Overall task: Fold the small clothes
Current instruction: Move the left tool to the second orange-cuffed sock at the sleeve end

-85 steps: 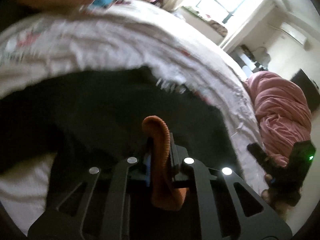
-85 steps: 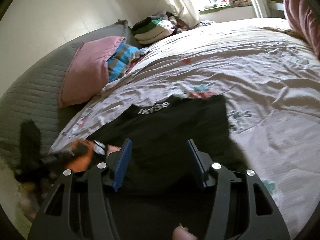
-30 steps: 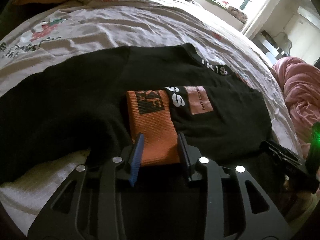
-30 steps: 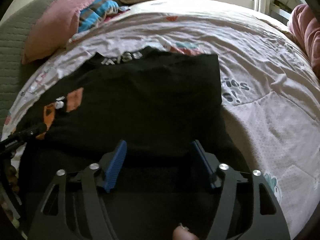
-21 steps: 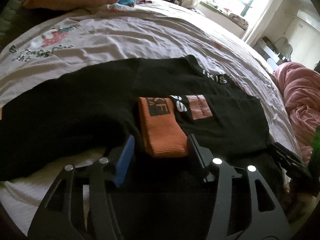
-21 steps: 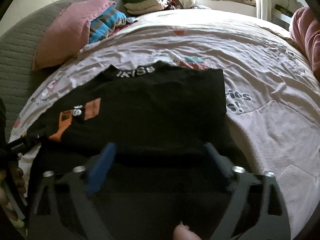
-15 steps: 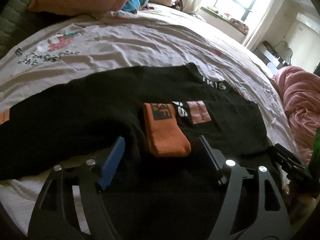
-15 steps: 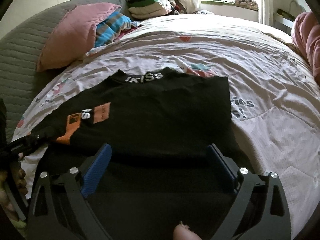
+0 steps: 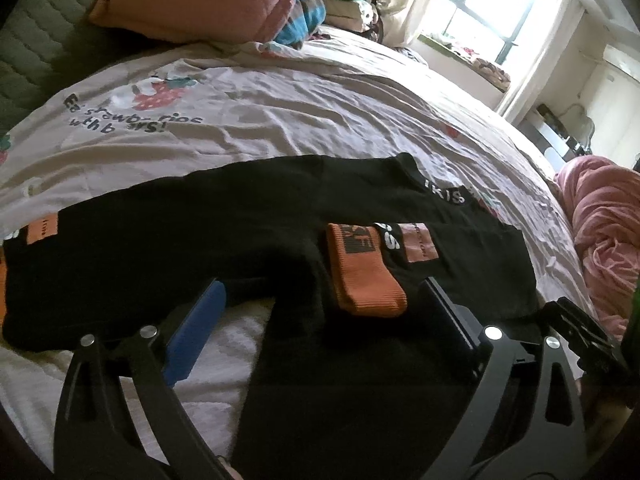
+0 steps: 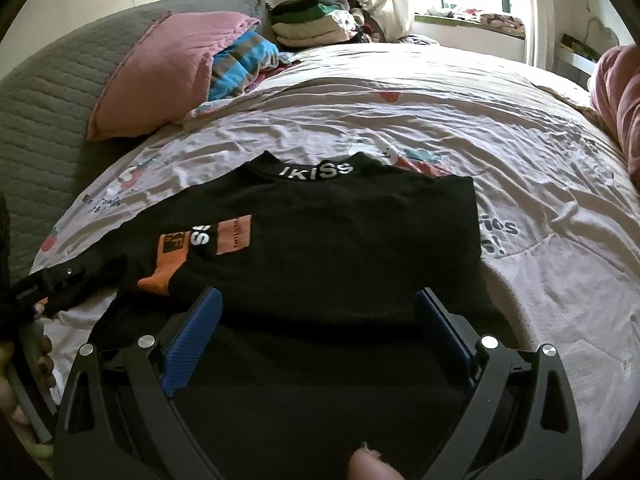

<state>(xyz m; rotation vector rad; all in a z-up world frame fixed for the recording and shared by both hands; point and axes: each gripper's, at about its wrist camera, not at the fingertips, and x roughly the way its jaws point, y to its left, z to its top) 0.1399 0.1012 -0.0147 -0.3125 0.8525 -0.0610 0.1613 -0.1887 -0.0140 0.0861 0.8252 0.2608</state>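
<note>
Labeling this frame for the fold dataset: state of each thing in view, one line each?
black top: flat on the bed, one sleeve folded across the body
orange cuff: lying on the top's body, released
other sleeve: spread out to the side, unfolded
left tongs: jaws opening, gripping nothing
right tongs: open, empty, above the top's hem
pink pillow: leaning on the headboard
clothes pile: folded, stacked
</note>
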